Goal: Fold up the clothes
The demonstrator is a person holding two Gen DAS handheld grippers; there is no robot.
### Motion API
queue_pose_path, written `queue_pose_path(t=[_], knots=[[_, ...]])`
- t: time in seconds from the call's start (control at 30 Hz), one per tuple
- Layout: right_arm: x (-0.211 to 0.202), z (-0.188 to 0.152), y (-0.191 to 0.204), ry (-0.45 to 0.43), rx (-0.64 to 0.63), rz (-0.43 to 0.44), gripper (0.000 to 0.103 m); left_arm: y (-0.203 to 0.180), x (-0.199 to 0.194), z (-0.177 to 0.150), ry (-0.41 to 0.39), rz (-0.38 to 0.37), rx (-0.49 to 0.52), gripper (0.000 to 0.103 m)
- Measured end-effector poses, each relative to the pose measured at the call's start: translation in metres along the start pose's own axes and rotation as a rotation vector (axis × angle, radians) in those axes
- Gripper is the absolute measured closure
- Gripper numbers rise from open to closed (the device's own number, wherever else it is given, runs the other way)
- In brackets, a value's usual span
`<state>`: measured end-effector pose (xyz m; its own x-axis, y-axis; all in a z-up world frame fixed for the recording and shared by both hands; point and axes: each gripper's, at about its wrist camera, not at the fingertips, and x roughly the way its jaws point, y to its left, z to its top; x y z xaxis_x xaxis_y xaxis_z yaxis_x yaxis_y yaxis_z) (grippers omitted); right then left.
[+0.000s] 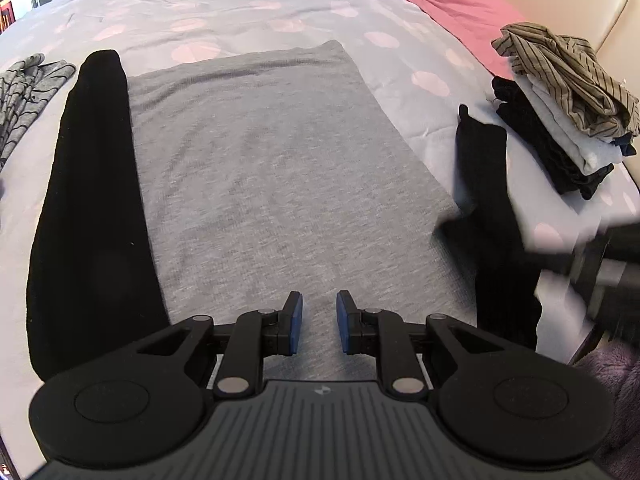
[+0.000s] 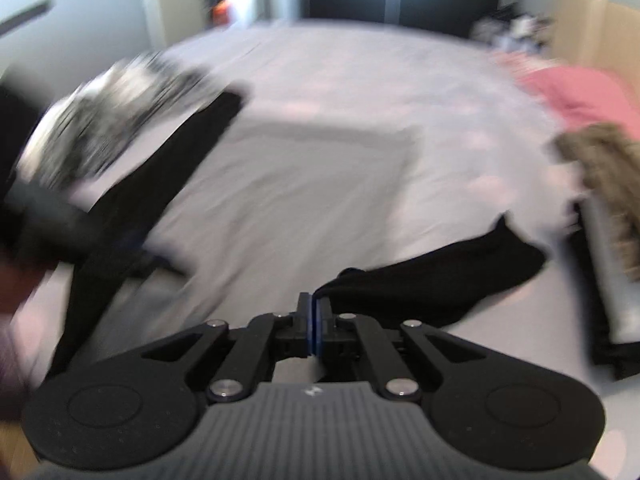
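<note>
Lavender bedding (image 1: 248, 12) spreads under a flat grey garment (image 1: 276, 168) with black sleeves (image 1: 92, 208) at both sides. My left gripper (image 1: 319, 322) hovers over its near edge, jaws slightly apart, empty. My right gripper (image 2: 313, 328) is pinched tight on the right black sleeve (image 2: 432, 280).

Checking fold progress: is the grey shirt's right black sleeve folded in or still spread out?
Not folded in. The right black sleeve lies off the grey shirt; the right gripper is shut on its end.
</note>
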<state>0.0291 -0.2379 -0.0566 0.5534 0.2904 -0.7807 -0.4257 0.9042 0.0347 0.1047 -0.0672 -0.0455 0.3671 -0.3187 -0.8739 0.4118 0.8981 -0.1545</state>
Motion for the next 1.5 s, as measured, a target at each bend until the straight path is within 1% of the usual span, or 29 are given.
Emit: queue_pose_path(t=[0.03,0.1,0.13,0.2,0.23,0.37,0.43,0.53,0.57,0.67,0.73,0.8,0.9,0.97,1.0,1.07,1.1,1.13,1.2,1.3,1.4,1.5], knots=[[0.006,-0.004,0.007,0.033,-0.024,0.021,0.095,0.0,0.0,0.0,0.002,0.001,0.001,0.087],[0.015,-0.012,0.013,0.079,-0.055,0.025,0.089,0.0,0.0,-0.001,0.005,0.002,0.003,0.087],[0.016,-0.014,0.011,0.084,-0.049,0.022,0.084,0.0,0.0,-0.002,0.006,0.002,0.004,0.087],[0.012,-0.014,0.001,0.073,0.005,0.021,0.077,0.0,-0.001,-0.002,0.006,0.002,0.01,0.087],[0.01,-0.013,-0.005,0.064,0.037,0.021,0.075,0.0,-0.001,-0.002,0.006,0.002,0.014,0.087],[0.002,-0.008,-0.03,0.02,0.145,0.005,0.074,-0.002,-0.002,-0.002,0.015,0.018,0.023,0.087],[0.001,-0.003,-0.044,0.003,0.196,-0.028,0.073,-0.002,0.0,-0.001,0.03,0.024,0.019,0.087],[0.004,0.003,-0.073,-0.005,0.287,-0.1,0.072,-0.003,0.001,0.0,0.052,0.037,0.015,0.086],[0.007,0.005,-0.085,-0.003,0.323,-0.124,0.072,-0.003,0.001,0.0,0.058,0.043,0.016,0.086],[0.02,0.011,-0.121,0.009,0.433,-0.194,0.067,-0.005,0.001,0.002,0.074,0.08,0.025,0.086],[0.03,0.014,-0.144,0.019,0.521,-0.21,0.063,-0.006,0.002,0.003,0.087,0.098,0.02,0.084],[0.039,0.013,-0.161,0.017,0.598,-0.224,0.062,-0.006,0.003,0.002,0.094,0.105,0.019,0.082],[0.055,0.01,-0.179,0.028,0.666,-0.248,0.062,-0.007,0.005,-0.001,0.102,0.1,0.031,0.081],[0.065,0.009,-0.185,0.023,0.691,-0.247,0.062,-0.007,0.006,-0.004,0.106,0.09,0.038,0.081],[0.069,0.009,-0.186,0.021,0.696,-0.245,0.062,-0.006,0.006,-0.005,0.108,0.086,0.039,0.081],[0.075,0.011,-0.187,0.012,0.686,-0.245,0.074,-0.003,0.006,-0.005,0.109,0.086,0.032,0.081],[0.077,0.014,-0.186,0.004,0.66,-0.241,0.093,-0.001,0.006,-0.005,0.107,0.088,0.026,0.081],[0.076,0.016,-0.183,-0.005,0.635,-0.236,0.098,0.001,0.004,-0.005,0.102,0.091,0.018,0.081],[0.072,0.021,-0.176,-0.028,0.594,-0.238,0.098,0.005,0.001,-0.003,0.086,0.09,-0.001,0.081],[0.055,0.033,-0.158,-0.074,0.547,-0.208,0.098,0.011,-0.007,-0.001,0.058,0.086,-0.032,0.081],[0.029,0.044,-0.121,-0.115,0.431,-0.165,0.098,0.017,-0.013,-0.002,0.037,0.11,-0.055,0.081],[0.006,0.044,-0.073,-0.143,0.277,-0.116,0.098,0.025,-0.018,-0.006,0.03,0.133,-0.079,0.081]])
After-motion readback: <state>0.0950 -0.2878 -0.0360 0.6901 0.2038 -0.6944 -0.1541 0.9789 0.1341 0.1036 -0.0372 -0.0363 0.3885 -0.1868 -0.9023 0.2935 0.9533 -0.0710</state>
